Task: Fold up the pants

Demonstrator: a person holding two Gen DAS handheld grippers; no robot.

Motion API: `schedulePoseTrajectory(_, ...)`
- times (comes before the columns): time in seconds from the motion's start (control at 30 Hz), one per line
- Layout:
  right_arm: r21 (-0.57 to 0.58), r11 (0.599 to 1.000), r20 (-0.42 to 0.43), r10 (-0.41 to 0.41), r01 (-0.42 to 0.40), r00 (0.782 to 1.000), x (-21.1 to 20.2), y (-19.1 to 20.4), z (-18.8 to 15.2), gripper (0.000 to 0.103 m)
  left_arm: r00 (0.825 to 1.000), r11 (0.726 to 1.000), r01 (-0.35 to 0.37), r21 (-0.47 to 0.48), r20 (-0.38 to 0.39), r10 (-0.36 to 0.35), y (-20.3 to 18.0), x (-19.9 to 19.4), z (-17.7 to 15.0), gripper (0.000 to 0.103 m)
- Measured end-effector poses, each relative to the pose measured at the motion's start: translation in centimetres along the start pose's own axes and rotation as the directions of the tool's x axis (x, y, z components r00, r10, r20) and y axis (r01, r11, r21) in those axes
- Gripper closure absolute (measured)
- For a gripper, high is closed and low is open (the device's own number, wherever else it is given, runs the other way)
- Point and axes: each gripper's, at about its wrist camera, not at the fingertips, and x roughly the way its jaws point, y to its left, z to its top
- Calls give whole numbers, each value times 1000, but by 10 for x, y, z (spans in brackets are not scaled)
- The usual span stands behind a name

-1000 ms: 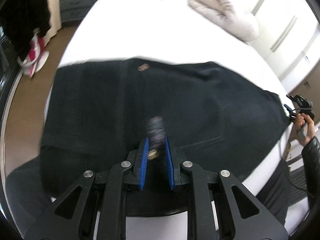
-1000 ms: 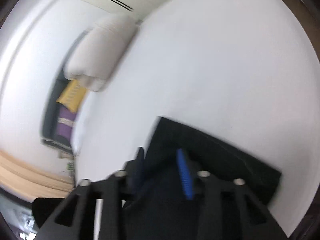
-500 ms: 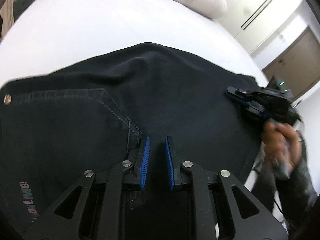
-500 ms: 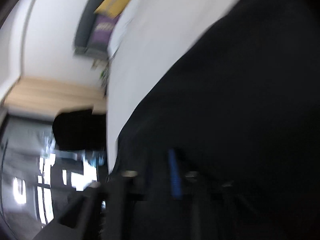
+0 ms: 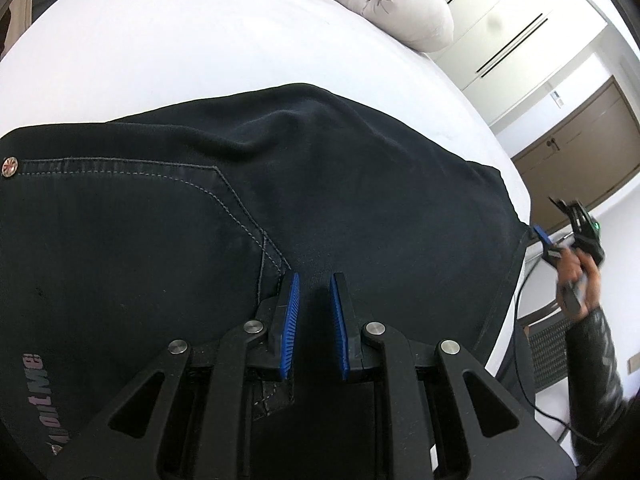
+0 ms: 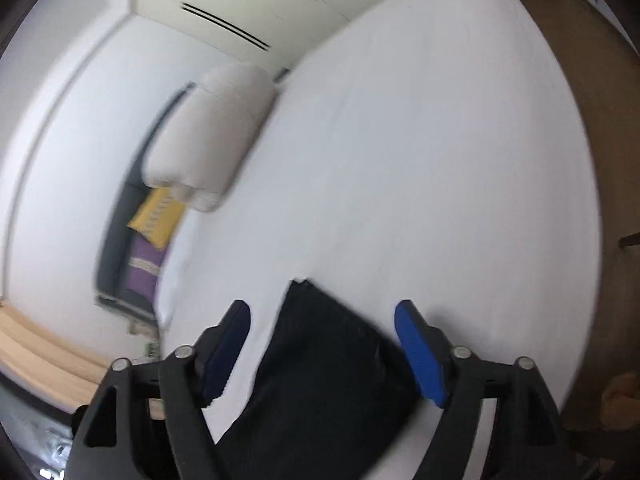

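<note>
1. The black pants (image 5: 280,208) lie spread out on the white bed (image 5: 200,40), close to its near edge. One end reaches the bed's right edge.
2. The left gripper (image 5: 314,316) sits low over the pants, near a pocket seam. Its blue tongs are narrow with a small gap, and I see no cloth pinched between them.
3. The right gripper (image 6: 322,344) is by the corner of the pants (image 6: 320,380). Its tongs are wide apart and hold nothing.
4. The pants look soft and floppy, but thick and a bit heavy. They will bend easily and sag if lifted.
5. I think the best places to grab are the corners and thick sewn edges.
6. A rolled blanket (image 5: 384,4) sits at the far edge of the bed.
</note>
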Motion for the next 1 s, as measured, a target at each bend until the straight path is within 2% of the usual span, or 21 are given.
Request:
schedulePoseTrajectory(0.03, 34, 999, -17, 28, -27, 999, 2, 2, -6, 25, 1000, 1000, -2, 3, 0, 2, -2, -2, -4, 87)
schedulePoseTrajectory(0.07, 75, 995, -30, 63, -61, 998, 22, 19, -9, 25, 1000, 1000, -5, 6, -1, 5, -2, -2, -5, 87)
schedulePoseTrajectory(0.13, 126, 988, -61, 99, -91, 993, 30, 4, -25, 26, 1000, 1000, -6, 6, -2, 6, -6, -1, -5, 87)
schedulePoseTrajectory(0.2, 157, 985, -87, 80, -66, 993, 39, -11, -37, 32, 1000, 1000, -7, 7, -1, 7, -9, 1, -5, 87)
schedulePoseTrajectory(0.23, 176, 982, -90, 87, -70, 992, 47, -4, -48, 34, 1000, 1000, -8, 9, -1, 8, -10, 0, -5, 87)
schedulePoseTrajectory(0.37, 247, 965, -64, 101, -82, 993, 57, -11, -42, 52, 1000, 1000, -13, 12, 3, 12, -13, -2, -5, 87)
schedulePoseTrajectory(0.4, 255, 963, -66, 113, -93, 991, 51, -14, -41, 52, 1000, 1000, -13, 12, 5, 12, -13, -4, -4, 87)
schedulePoseTrajectory(0.43, 260, 960, -72, 126, -104, 989, 66, -3, -40, 52, 1000, 1000, -12, 11, 5, 12, -13, -5, -4, 87)
schedulePoseTrajectory(0.63, 255, 956, -103, 173, -142, 980, 95, 11, -20, 56, 1000, 1000, -5, 6, 6, 5, -11, -4, -5, 87)
schedulePoseTrajectory(0.7, 264, 954, -113, 174, -140, 978, 101, 11, -16, 76, 1000, 1000, -4, 6, 5, 4, -11, -3, -6, 87)
schedulePoseTrajectory(0.77, 282, 951, -122, 169, -129, 978, 101, 6, -14, 90, 1000, 1000, -3, 4, 4, 3, -9, -2, -6, 87)
schedulePoseTrajectory(0.87, 277, 951, -112, 175, -138, 978, 98, 5, -14, 90, 1000, 1000, 0, 3, 5, 0, -9, -2, -6, 87)
schedulePoseTrajectory(1.0, 190, 978, -105, 102, -80, 989, 92, 19, -13, 90, 1000, 1000, 5, -1, 6, -5, -7, -2, -6, 87)
